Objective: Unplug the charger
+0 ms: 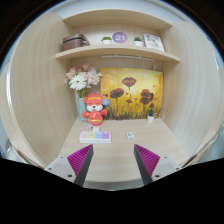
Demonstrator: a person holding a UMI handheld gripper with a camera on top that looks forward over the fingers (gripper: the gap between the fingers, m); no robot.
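Approaching phase only, by my reading: the claw (113, 160) hangs open and empty above the near edge of the desk (118, 152), magenta pads (80, 159) well apart, nothing between them. No charger or socket can be made out for certain; the only candidate is a small white item (130, 134) on the desk toward its back edge, right of the orange figurine (94, 107) and below the flower picture (131, 92), too small to identify. Next move calls for advancing toward that back edge to confirm the plug before closing on it
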